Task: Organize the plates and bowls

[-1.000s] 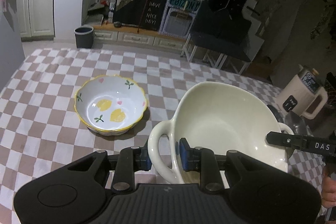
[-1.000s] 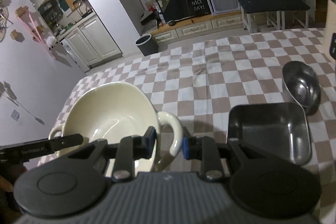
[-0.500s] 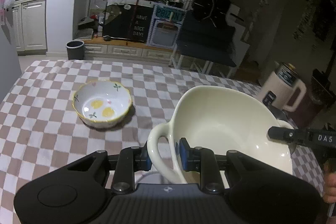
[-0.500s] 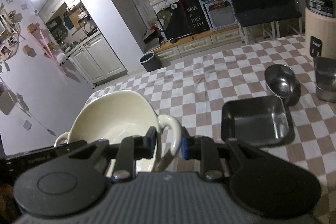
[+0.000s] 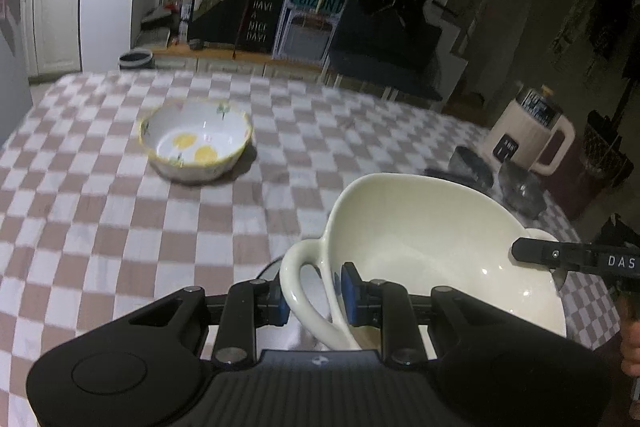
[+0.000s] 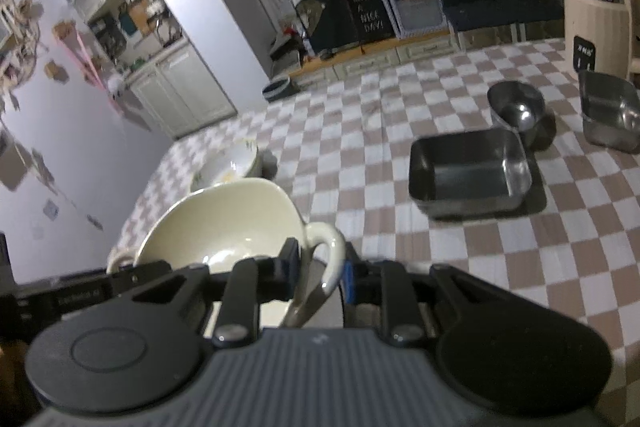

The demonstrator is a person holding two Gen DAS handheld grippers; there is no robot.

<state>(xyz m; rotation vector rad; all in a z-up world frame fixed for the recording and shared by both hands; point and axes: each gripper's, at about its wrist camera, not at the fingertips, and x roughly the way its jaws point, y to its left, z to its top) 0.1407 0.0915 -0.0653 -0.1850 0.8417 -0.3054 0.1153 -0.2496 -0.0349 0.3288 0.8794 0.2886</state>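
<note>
The cream bowl is being carried above the table, each handle being gripped by closed tongs: left tongs, right tongs. Judged next: it is being taken toward the lemon bowl or the steel tray, calling for level lowering. The bowl's underside is hidden; the right-hand steelware is blurred.

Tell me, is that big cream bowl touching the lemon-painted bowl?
Apart. In the left wrist view, the cream bowl sits near the camera and the lemon bowl farther back, with a wide stretch of checkered cloth between them.
</note>
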